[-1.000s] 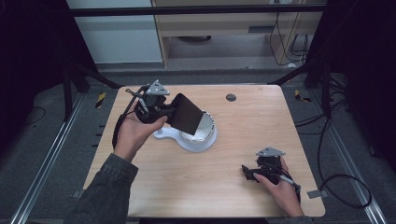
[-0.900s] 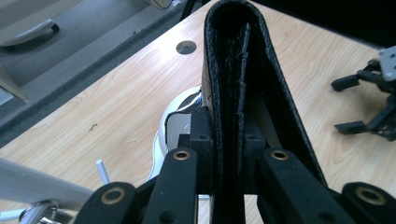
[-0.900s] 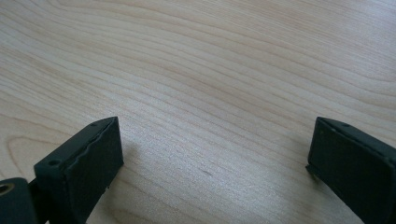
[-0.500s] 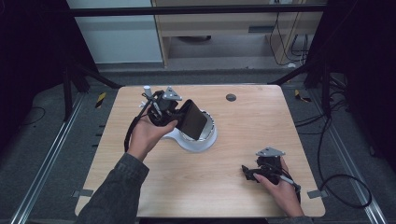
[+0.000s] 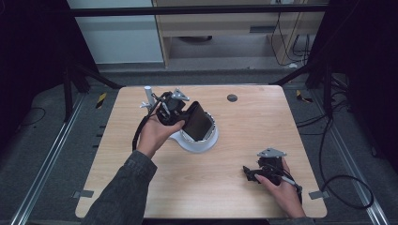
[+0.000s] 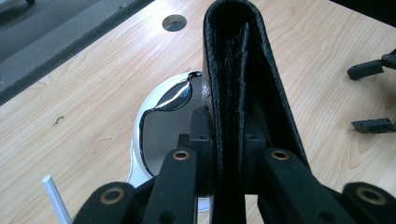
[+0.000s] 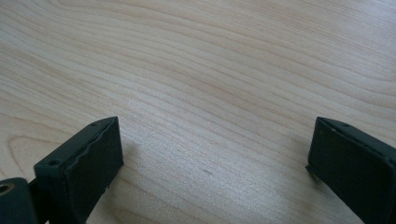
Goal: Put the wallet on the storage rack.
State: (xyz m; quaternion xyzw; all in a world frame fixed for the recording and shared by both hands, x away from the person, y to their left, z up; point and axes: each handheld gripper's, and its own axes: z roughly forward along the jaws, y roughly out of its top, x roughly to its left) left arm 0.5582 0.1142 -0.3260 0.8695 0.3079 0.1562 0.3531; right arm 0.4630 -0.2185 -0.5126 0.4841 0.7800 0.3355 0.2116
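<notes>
My left gripper (image 5: 184,116) is shut on a folded black leather wallet (image 5: 197,122), which it holds tilted on edge just above a white round dish (image 5: 202,144) in the middle of the table. In the left gripper view the wallet (image 6: 238,70) stands upright between the jaws of that gripper (image 6: 227,136), with the dish's white rim (image 6: 139,122) and its glossy dark inside behind it. My right gripper (image 5: 249,173) rests on the wood at the front right, held by a hand. It is open with bare table between its pads (image 7: 215,156).
A round grey hole (image 5: 232,98) sits in the wooden tabletop (image 5: 263,126) near the far edge. Dark frame legs and cables stand around the table, and a cabinet is behind it. The right gripper's two fingertips (image 6: 373,125) show at the right of the left gripper view.
The left hand has carried the wallet to the right and lower, closer over the white dish. The right hand and its gripper have stayed where they were.
</notes>
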